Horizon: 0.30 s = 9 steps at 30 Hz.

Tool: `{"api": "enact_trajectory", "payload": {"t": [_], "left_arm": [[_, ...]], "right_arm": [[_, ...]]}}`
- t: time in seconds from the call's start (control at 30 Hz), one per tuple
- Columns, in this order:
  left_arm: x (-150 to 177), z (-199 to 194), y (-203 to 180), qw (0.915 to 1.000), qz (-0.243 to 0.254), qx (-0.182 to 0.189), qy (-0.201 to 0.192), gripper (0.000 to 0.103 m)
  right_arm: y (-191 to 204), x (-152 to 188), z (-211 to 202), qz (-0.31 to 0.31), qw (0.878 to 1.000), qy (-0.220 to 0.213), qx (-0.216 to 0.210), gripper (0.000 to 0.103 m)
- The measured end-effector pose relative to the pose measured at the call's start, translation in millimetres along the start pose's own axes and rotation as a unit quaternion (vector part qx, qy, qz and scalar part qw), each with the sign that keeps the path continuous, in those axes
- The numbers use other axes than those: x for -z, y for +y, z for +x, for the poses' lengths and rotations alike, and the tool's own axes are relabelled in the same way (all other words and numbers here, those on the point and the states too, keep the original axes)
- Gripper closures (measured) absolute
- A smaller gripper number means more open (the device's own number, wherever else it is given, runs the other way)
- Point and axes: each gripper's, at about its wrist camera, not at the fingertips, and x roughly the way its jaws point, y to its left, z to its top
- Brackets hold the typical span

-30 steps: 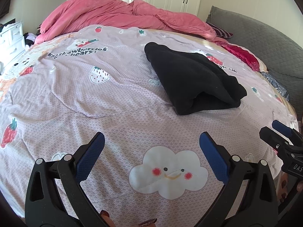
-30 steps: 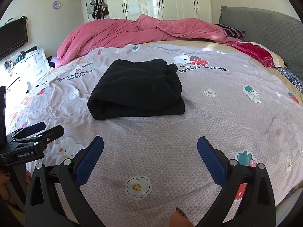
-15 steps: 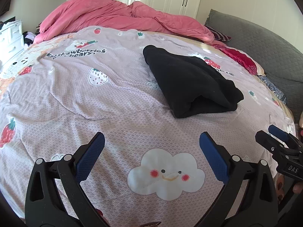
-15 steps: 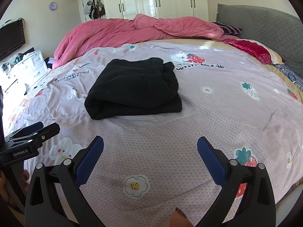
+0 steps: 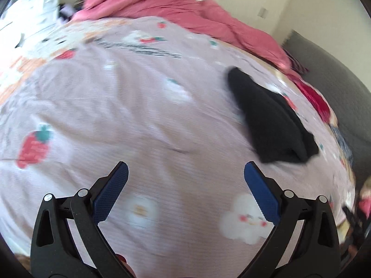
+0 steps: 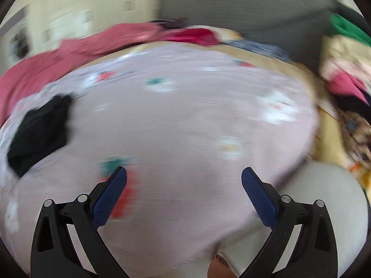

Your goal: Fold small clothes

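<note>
Surface: bed (image 5: 143, 120) with a lilac printed cover, strawberries and clouds; both views are blurred, so I report fine detail with caution.
Background: pink duvet (image 5: 185, 7) bunched along the far edge of the bed; grey headboard (image 6: 243, 11) at the bed's head.
Task item: black garment (image 5: 269, 120) lies on the cover as a compact folded bundle, toward the headboard side of the bed in my left wrist view; in my right wrist view it sits by the left edge of the picture (image 6: 39, 134), well apart from the fingers.
Left gripper (image 5: 185, 180): jaws spread wide, nothing between the blue pads (image 5: 111, 192); it hovers over bare cover near the bed's near edge, away from the garment.
Right gripper (image 6: 184, 180): jaws likewise wide apart and empty; it points toward the bed's headboard-side corner.
Other items: heap of mixed clothes (image 6: 343, 69), pink, green and cream, past that corner of the bed; I cannot tell the individual pieces.
Progress: I judge the black garment finished, since its edges look tucked and it rests untouched.
Remaining: I judge the heap holds further pieces to fold; a next piece is not yet gripped.
Risk: blur limits my confidence on fold neatness.
</note>
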Motion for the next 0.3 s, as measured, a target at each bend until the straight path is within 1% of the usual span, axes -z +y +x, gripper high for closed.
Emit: {"api": "enact_trajectory", "payload": {"t": [0.03, 0.07, 0.1, 0.13, 0.2, 0.23, 0.27, 0.3], "left_arm": [[-9.8, -2.8, 19.4, 0.9997, -0.018, -0.014, -0.003, 0.009], [-21.5, -6.9, 43.7, 0.9985, -0.038, -0.037, -0.01, 0.009], [-33.4, -11.4, 69.8, 0.9961, -0.053, -0.068, -0.02, 0.009], [-47.1, -15.7, 99.5, 0.9912, -0.06, -0.115, -0.029, 0.009], [-69.3, -22.6, 148.9, 0.9775, -0.058, -0.197, -0.048, 0.009], [-82.5, -24.7, 180.5, 0.9656, -0.057, -0.248, -0.053, 0.009], [-93.4, -24.7, 208.1, 0.9548, -0.061, -0.286, -0.052, 0.009], [-101.4, -23.9, 229.9, 0.9475, -0.07, -0.308, -0.049, 0.009]], "right_arm": [[-36.5, 0.0, 1.5, 0.039, 0.998, 0.0, 0.047, 0.004], [-67.6, 1.1, 3.0, 0.07, 0.993, 0.004, 0.092, 0.004], [-89.6, 2.8, 3.8, 0.09, 0.988, 0.004, 0.123, 0.004], [-120.3, 6.8, 4.0, 0.113, 0.979, -0.001, 0.171, 0.004], [-170.0, 13.0, 8.0, 0.129, 0.958, -0.003, 0.255, 0.004], [-187.0, 16.3, 11.5, 0.14, 0.951, 0.007, 0.275, 0.004], [-207.9, 20.1, 16.4, 0.164, 0.943, 0.022, 0.288, 0.004], [-227.3, 24.5, 22.3, 0.193, 0.938, 0.038, 0.286, 0.004]]}}
